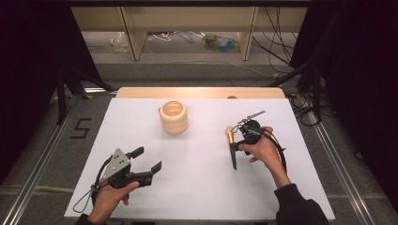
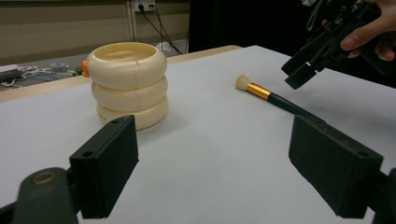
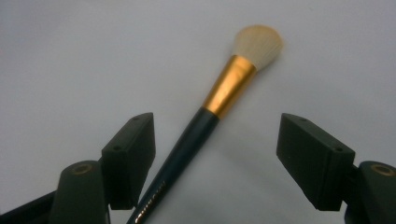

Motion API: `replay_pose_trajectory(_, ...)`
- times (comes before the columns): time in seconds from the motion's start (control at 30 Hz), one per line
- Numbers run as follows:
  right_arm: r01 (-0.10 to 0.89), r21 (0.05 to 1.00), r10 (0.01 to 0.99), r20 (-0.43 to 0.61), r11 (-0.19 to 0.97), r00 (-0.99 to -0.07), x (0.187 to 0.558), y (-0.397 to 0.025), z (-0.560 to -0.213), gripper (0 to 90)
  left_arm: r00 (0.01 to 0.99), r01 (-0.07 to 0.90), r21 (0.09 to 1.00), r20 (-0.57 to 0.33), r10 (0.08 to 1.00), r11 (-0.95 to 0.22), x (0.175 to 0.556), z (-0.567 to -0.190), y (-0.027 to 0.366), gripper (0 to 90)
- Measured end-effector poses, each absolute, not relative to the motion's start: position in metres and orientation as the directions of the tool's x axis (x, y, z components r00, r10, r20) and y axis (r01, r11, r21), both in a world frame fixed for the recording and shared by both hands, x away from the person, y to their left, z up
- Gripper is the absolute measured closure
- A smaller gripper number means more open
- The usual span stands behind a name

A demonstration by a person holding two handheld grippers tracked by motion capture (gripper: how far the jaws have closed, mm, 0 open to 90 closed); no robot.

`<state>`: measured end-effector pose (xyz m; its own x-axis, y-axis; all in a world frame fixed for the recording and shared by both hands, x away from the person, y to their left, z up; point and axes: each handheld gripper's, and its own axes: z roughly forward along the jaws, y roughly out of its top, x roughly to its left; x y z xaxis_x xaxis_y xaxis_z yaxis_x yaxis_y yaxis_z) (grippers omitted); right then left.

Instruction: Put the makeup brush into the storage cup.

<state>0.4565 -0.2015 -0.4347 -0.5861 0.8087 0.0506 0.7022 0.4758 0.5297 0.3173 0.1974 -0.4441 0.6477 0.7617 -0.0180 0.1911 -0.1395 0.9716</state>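
On the white table sheet (image 1: 187, 178), right of centre, a makeup brush (image 1: 231, 144) lies flat: pale bristles, gold ferrule, dark handle, bristle end pointing away from the person. It rests on the sheet alone, touched by nothing.

Right gripper (image 1: 244, 136): held above the brush, angled down at it. In the right gripper view the jaws stand wide apart with the brush (image 3: 219, 100) lying between them on the surface below, handle running close by the jaw on the left of that view. No contact yet.

Left gripper (image 1: 146, 159): low over the near left part of the sheet, jaws apart, nothing between them. From the left gripper view it faces a cream ribbed holder (image 2: 129, 84), three stacked rings, open at the top, upright, well apart from the brush (image 2: 268, 94).

Progress, as judged: the pick-up is lined up but not made. Left to do: lower, close on the handle, lift; likely then carry it to the holder (image 1: 173, 117), which appears empty.

Writing: faint lettering low on the brush handle in the right gripper view, too blurred to read. A dark "5" mark (image 1: 81, 128) on the floor left of the table.
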Motion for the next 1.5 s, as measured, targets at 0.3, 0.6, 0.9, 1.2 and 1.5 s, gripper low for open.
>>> replay_pose_trajectory(0.3,0.736,0.448,0.812,0.036,0.507,-0.582,0.478,-0.176,-0.439,31.5,0.647,0.194,0.972,-0.026,0.762,-0.132,0.317,-0.444,0.197,15.8)
replay_pose_trajectory(0.6,0.761,0.4,0.822,0.031,0.511,-0.569,0.488,-0.174,-0.442,32.8,0.652,0.185,0.972,-0.009,0.758,-0.147,0.317,-0.444,0.197,15.8)
replay_pose_trajectory(0.9,0.77,0.372,0.823,0.031,0.518,-0.568,0.49,-0.175,-0.443,32.9,0.652,0.184,0.972,-0.007,0.758,-0.149,0.317,-0.444,0.197,15.8)
replay_pose_trajectory(1.2,0.804,0.337,0.841,0.059,0.491,-0.538,0.493,-0.172,-0.449,36.6,0.654,0.183,0.972,-0.005,0.757,-0.151,0.317,-0.444,0.197,15.9)
replay_pose_trajectory(1.5,0.801,0.295,0.827,0.059,0.521,-0.559,0.498,-0.169,-0.453,44.9,0.655,0.182,0.972,-0.005,0.755,-0.151,0.318,-0.443,0.197,15.9)
